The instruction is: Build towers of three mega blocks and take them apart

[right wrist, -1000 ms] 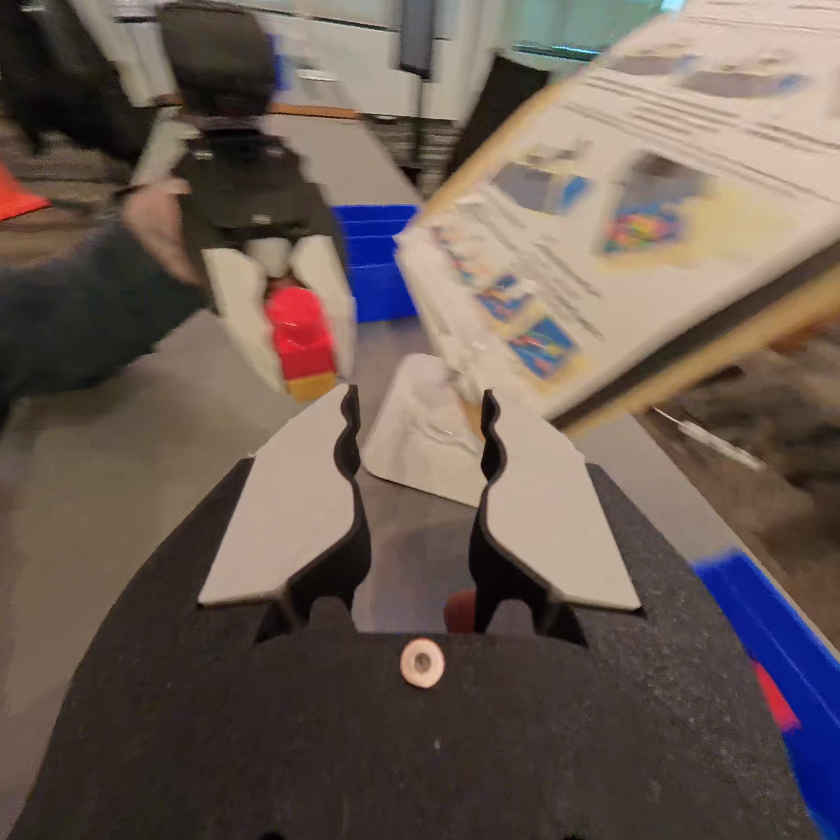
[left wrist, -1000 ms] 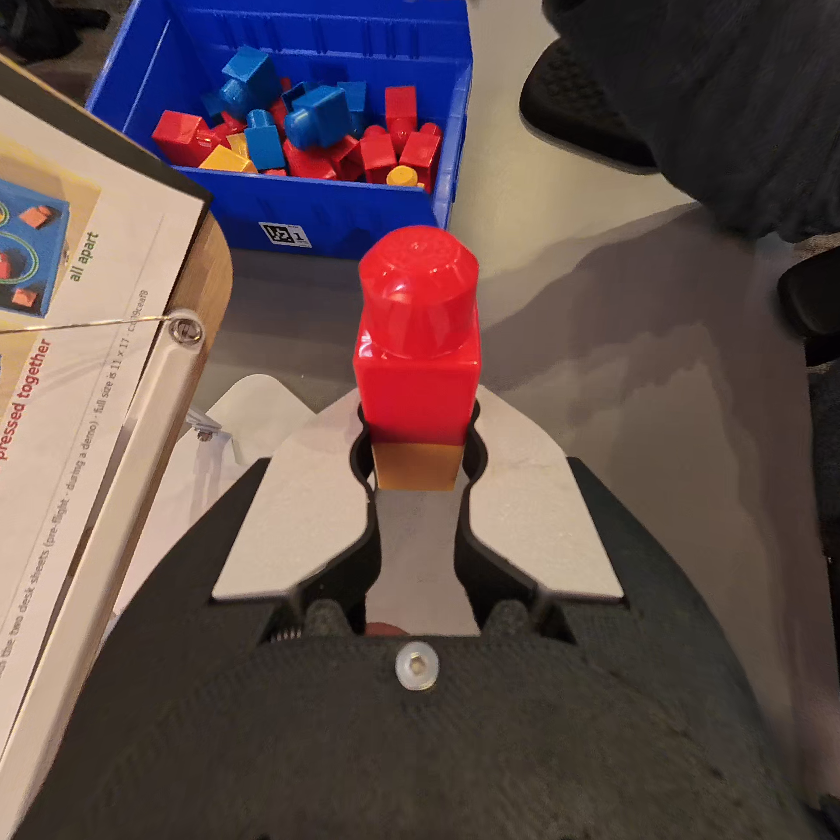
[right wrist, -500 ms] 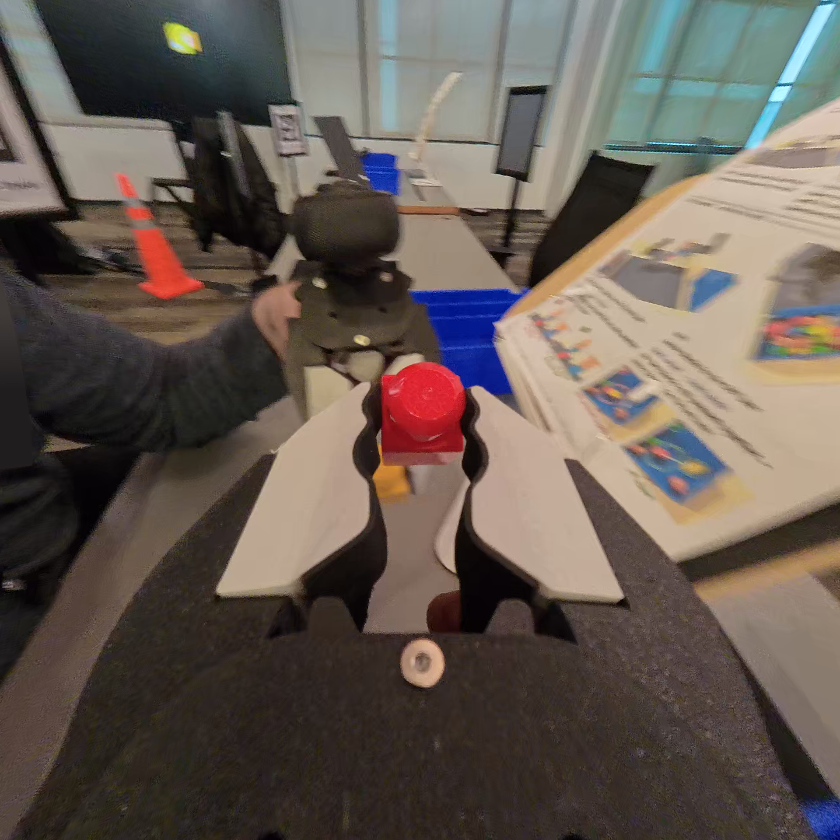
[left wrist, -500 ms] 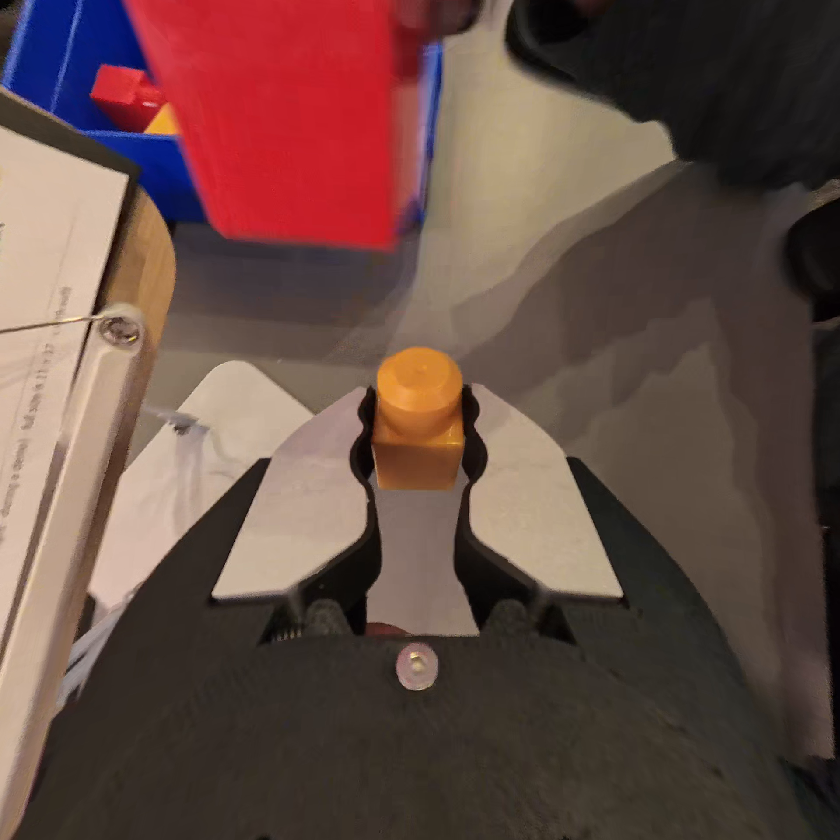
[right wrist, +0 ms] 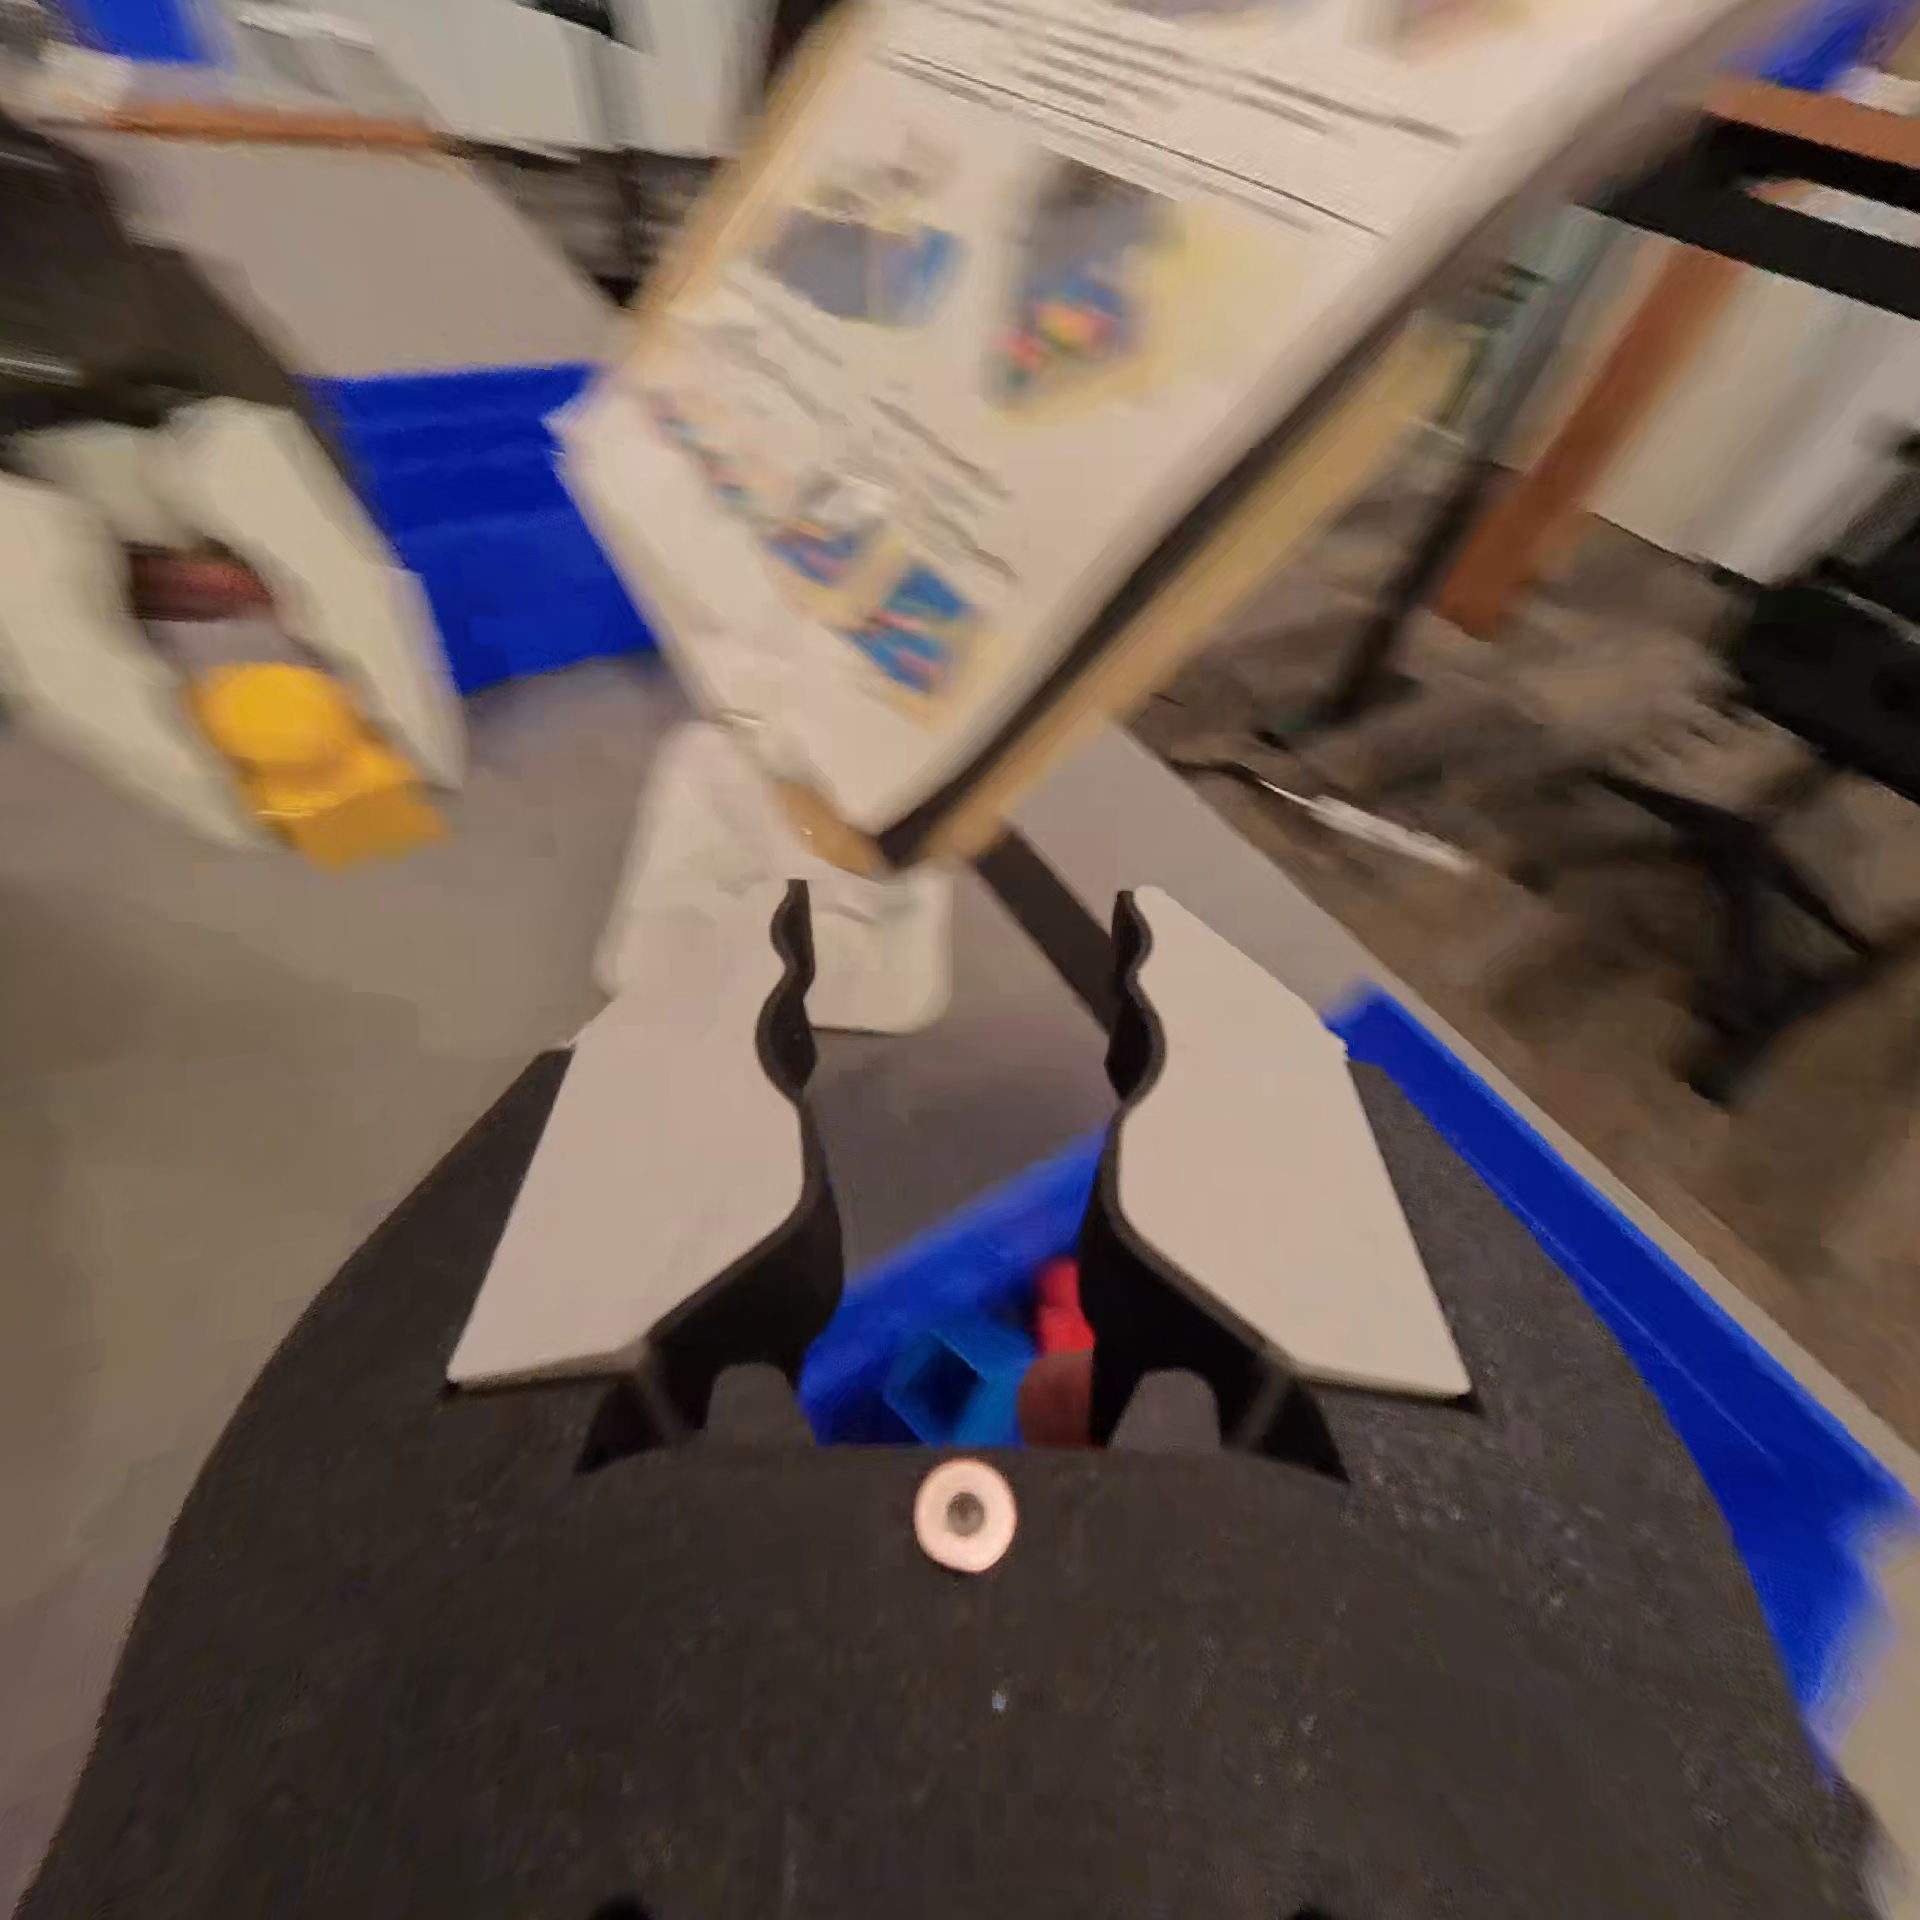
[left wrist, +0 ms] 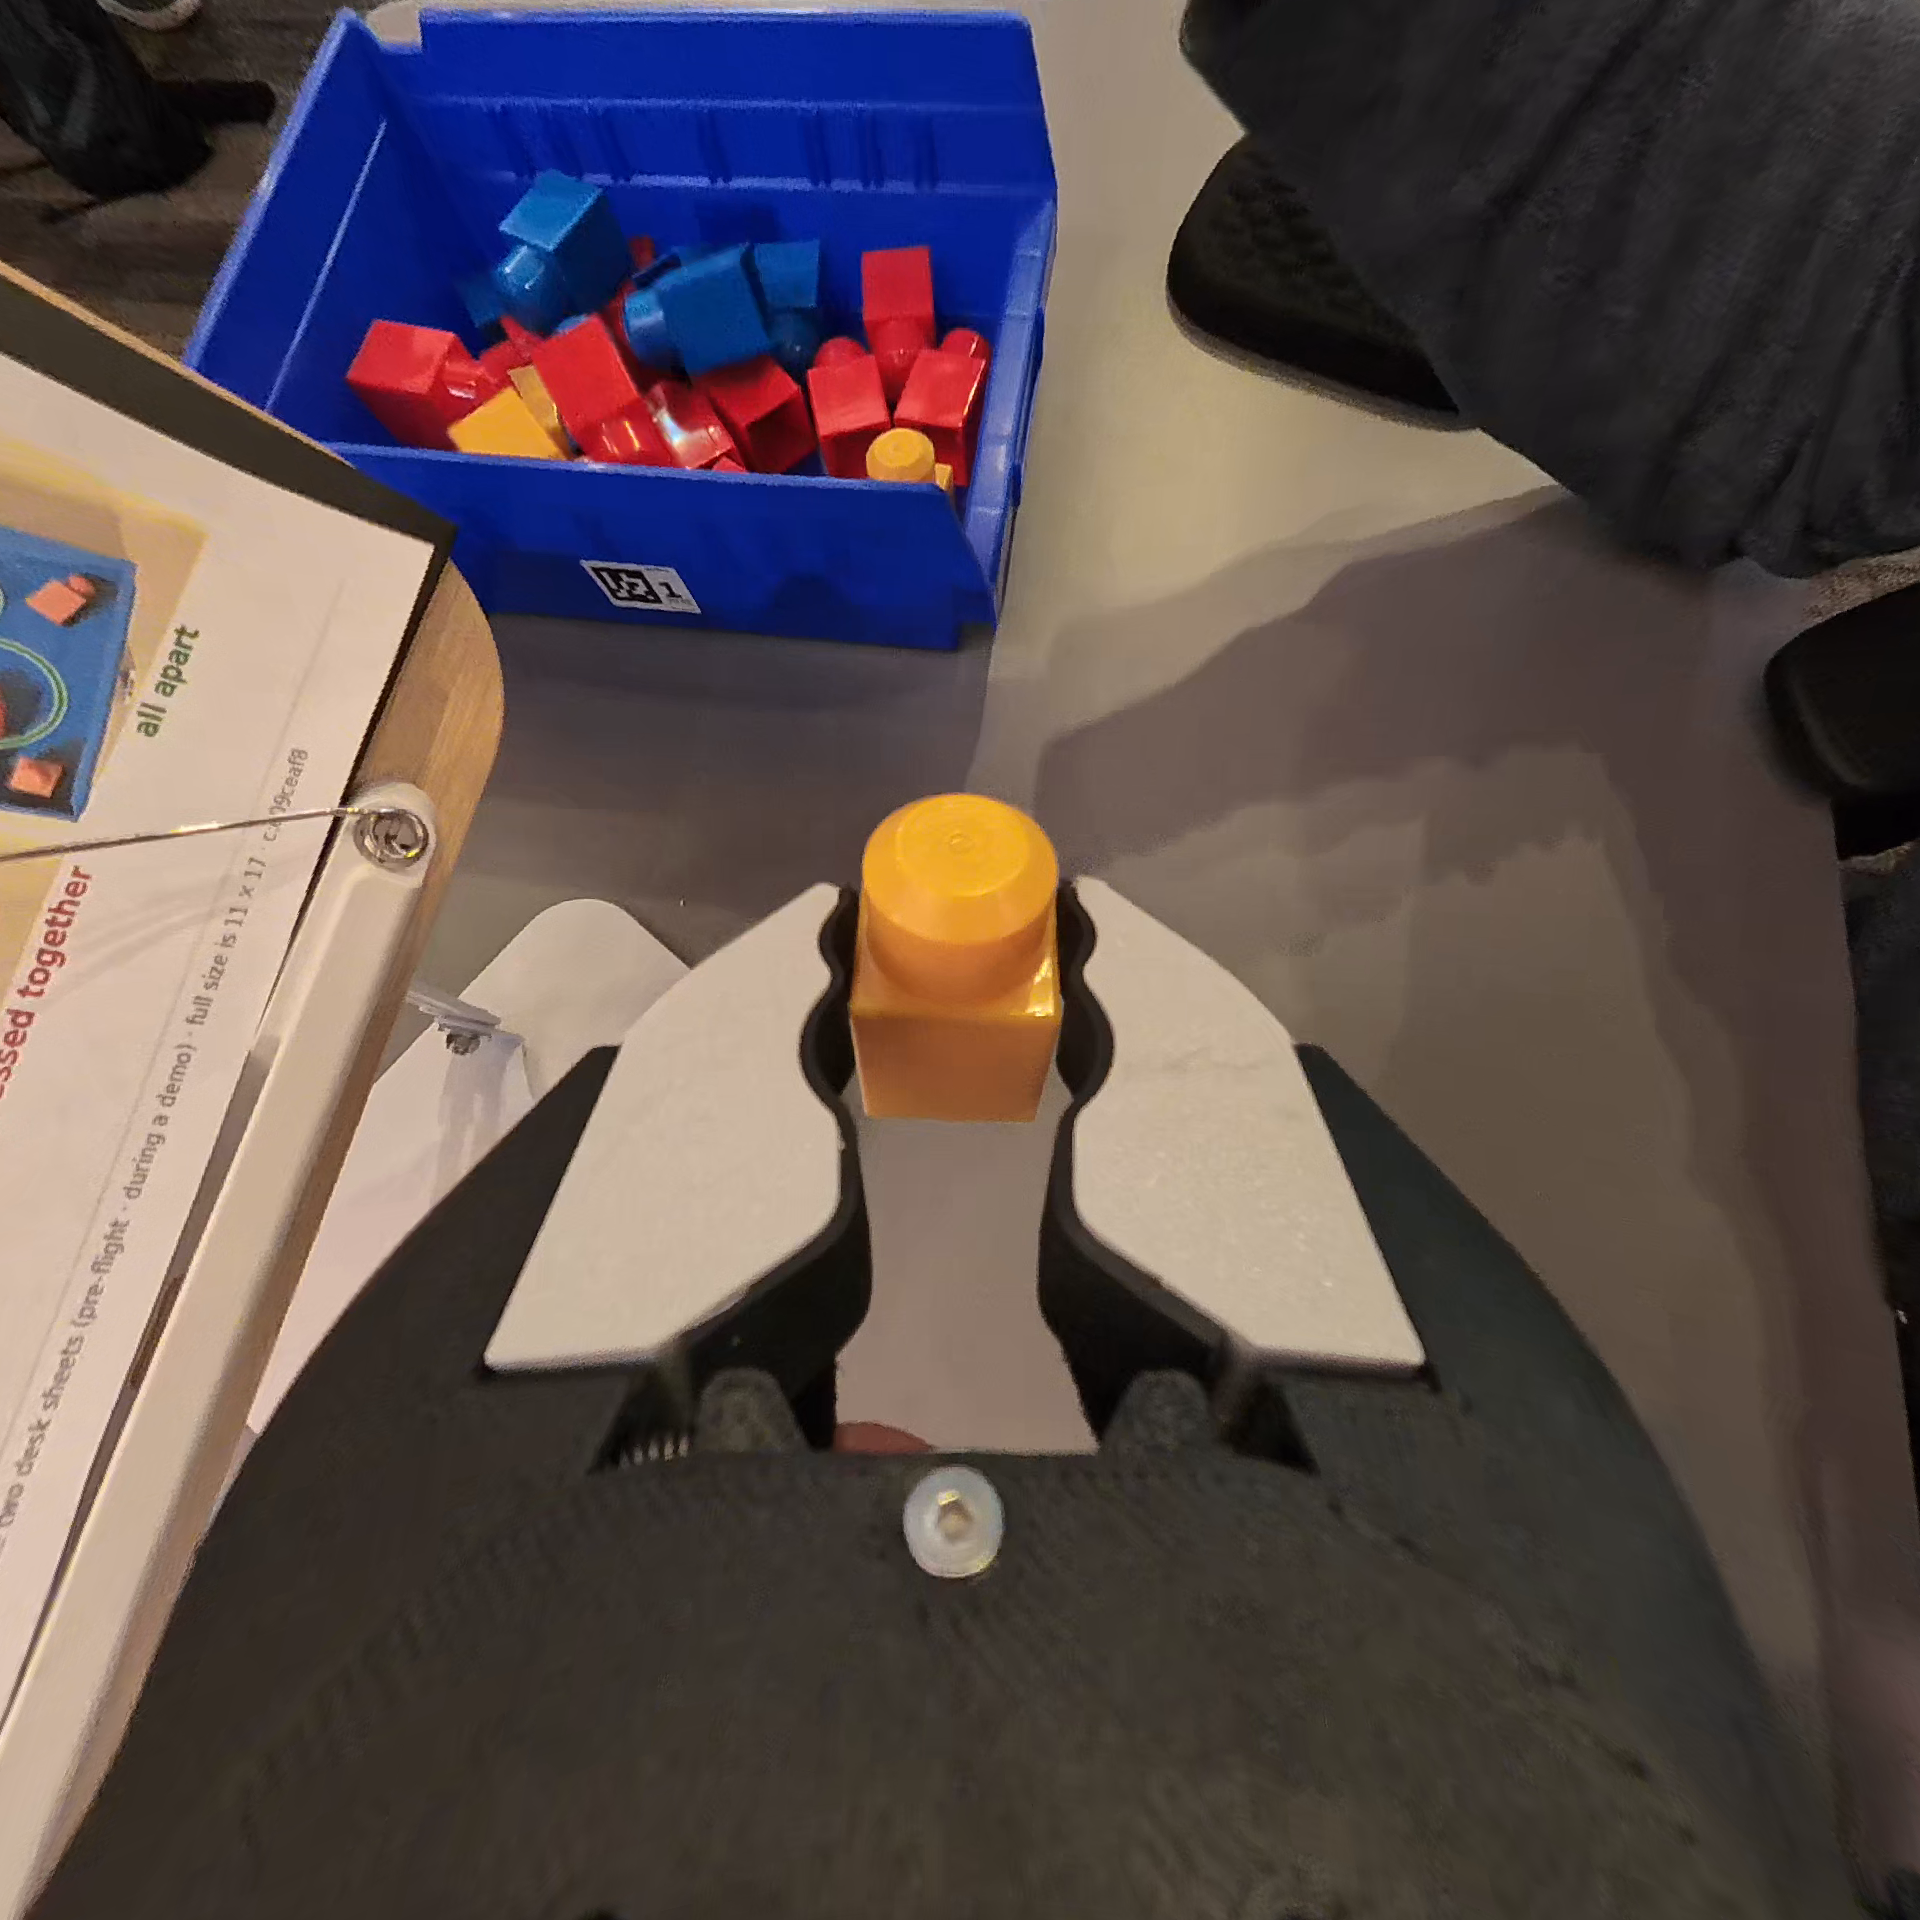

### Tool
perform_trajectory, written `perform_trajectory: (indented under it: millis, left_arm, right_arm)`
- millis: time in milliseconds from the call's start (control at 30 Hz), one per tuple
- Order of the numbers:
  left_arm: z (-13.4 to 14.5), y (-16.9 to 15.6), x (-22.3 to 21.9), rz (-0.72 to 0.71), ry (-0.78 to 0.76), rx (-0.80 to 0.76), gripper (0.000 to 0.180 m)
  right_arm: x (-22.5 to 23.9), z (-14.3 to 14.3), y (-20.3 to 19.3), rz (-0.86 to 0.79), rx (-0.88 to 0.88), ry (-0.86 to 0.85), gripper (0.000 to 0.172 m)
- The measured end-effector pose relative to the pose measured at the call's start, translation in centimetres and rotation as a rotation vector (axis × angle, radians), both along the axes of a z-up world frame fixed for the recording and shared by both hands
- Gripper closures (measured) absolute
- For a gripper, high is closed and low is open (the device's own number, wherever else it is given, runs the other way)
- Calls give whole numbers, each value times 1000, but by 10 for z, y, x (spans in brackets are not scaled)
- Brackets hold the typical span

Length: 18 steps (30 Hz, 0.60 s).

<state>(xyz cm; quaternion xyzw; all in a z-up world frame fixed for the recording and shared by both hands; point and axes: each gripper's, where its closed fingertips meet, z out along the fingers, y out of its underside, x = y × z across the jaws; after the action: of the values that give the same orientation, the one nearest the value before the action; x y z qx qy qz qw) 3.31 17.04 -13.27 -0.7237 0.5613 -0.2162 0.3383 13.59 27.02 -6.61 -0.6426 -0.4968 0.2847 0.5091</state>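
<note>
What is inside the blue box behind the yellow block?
The blue bin holds a jumbled pile of red blocks, blue blocks and yellow blocks. Blocks underneath the pile are hidden.

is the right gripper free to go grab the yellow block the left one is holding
Probably yes. The right gripper is open with nothing between its fingers, and only bare table lies between it and the yellow block. The left gripper grips the block's body, leaving its round top exposed.
</note>
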Motion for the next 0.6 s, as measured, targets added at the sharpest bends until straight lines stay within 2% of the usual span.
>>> perform_trajectory:
  millis: [33,167,267,433,467,567,600]
  left_arm:
    - [0,-1,1,-4,-3,-4,145]
    - [2,-1,5,-8,-18,8,145]
    - [4,-5,7,-22,-25,10,145]
    - [2,-8,11,-41,-13,21,145]
    - [1,-8,11,-45,-9,20,145]
    - [7,-3,12,-24,-26,66,145]
    - [7,-5,12,-32,-14,56,145]
  right_arm:
    - [-22,2,-22,120,-1,10,123]
    - [-86,-12,-88,412,-10,-50,125]
    - [-110,-26,-107,483,-31,-87,128]
    - [-117,-26,-114,541,-65,-49,154]
    - [-115,-23,-113,537,-63,-33,172]
    - [-110,-20,-115,547,-81,-23,168]
    - [-110,-23,-113,523,-74,-48,145]
